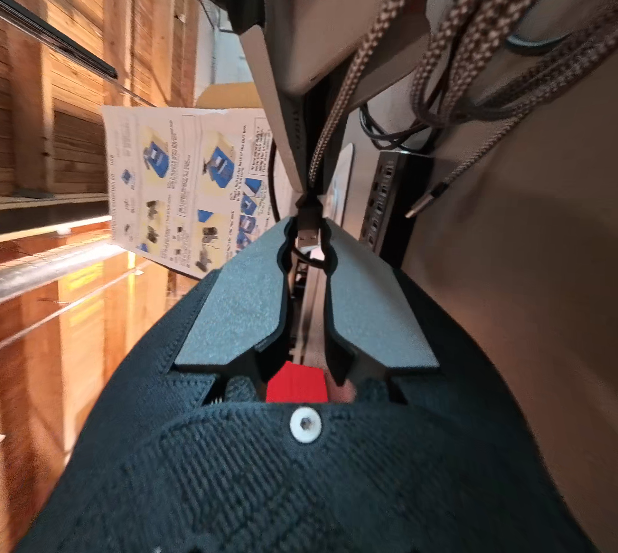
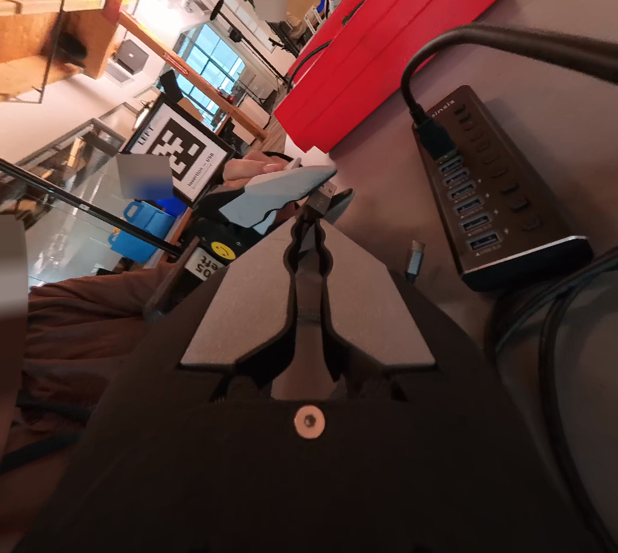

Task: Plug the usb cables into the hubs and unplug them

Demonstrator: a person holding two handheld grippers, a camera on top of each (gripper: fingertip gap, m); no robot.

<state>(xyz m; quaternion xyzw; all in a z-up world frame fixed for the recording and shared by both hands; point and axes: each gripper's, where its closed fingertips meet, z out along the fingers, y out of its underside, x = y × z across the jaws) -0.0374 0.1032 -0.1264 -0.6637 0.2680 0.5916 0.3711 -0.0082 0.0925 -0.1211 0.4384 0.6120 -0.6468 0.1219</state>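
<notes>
Two claws meet at one USB plug [image 2: 322, 199]: right claw [image 2: 307, 230] pinches its cable just behind it, left claw [image 2: 311, 192] alongside, hub [image 2: 495, 189] lying rightward on the worktop [image 2: 384, 169].

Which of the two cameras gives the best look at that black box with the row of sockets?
The right wrist view. There the black hub lies whole on the table, its row of sockets facing the camera and one black cable plugged in. The left wrist view shows only a blurred, dark strip of sockets, possibly a hub.
</notes>
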